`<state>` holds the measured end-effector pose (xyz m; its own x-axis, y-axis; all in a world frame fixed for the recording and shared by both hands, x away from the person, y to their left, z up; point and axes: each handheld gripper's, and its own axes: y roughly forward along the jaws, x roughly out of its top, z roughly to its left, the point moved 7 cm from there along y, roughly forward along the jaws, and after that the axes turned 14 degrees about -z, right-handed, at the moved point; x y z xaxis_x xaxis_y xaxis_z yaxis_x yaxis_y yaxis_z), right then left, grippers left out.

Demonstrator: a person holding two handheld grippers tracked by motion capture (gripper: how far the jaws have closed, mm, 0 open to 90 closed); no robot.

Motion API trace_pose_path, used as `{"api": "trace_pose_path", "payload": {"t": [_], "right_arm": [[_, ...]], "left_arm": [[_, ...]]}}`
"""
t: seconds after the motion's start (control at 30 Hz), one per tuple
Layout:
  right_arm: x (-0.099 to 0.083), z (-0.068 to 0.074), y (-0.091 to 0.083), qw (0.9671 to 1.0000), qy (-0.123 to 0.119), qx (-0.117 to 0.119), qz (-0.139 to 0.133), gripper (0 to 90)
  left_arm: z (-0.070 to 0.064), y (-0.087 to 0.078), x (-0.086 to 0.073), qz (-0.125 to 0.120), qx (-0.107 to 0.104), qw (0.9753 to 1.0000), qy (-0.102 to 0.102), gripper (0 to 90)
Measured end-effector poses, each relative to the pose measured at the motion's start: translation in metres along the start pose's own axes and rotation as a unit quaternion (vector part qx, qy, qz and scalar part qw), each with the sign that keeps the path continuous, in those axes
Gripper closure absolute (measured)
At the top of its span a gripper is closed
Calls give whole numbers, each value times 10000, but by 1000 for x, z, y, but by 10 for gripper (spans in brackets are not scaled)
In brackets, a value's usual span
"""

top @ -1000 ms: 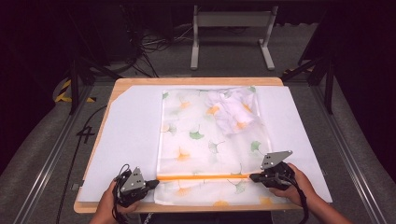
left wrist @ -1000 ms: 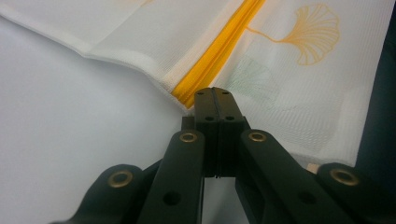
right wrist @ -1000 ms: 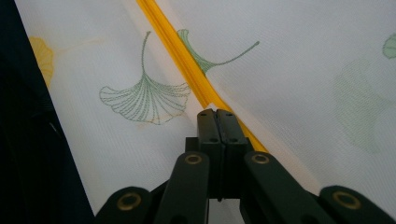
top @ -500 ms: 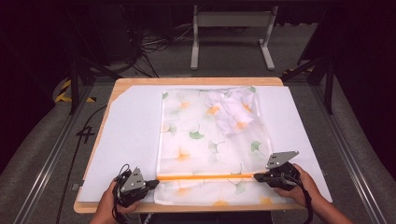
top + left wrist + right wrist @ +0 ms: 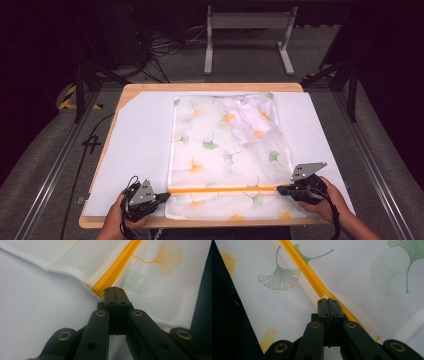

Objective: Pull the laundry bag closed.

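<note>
A dark room surrounded the bench [image 5: 150,90], whose white sheet [image 5: 135,150] carried a mesh bag [image 5: 225,155] printed with ginkgo leaves, a white garment [image 5: 247,117] inside near its far end. The left tongs [image 5: 162,196] were pressed together at one end of the yellow zipper [image 5: 222,189], the right tongs [image 5: 281,189] at the other, probably pinching its pull, though that was hidden. Zipping seemed in hand; next, a steady pull along the zipper.

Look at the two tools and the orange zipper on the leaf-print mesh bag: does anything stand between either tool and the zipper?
Nothing visible does. The left tool sits at one end of the orange zipper, the right tool at the other, both with jaws pressed together right at it.
</note>
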<state>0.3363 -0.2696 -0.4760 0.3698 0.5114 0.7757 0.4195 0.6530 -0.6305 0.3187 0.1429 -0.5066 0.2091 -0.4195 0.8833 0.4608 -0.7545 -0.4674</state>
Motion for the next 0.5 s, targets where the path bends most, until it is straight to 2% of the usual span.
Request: {"api": "trace_pose_path", "payload": {"t": [0.5], "right_arm": [[-6, -5, -8, 9999, 118, -67, -26, 900]], "left_arm": [[0, 0, 0, -9, -4, 10000, -10, 900]]}}
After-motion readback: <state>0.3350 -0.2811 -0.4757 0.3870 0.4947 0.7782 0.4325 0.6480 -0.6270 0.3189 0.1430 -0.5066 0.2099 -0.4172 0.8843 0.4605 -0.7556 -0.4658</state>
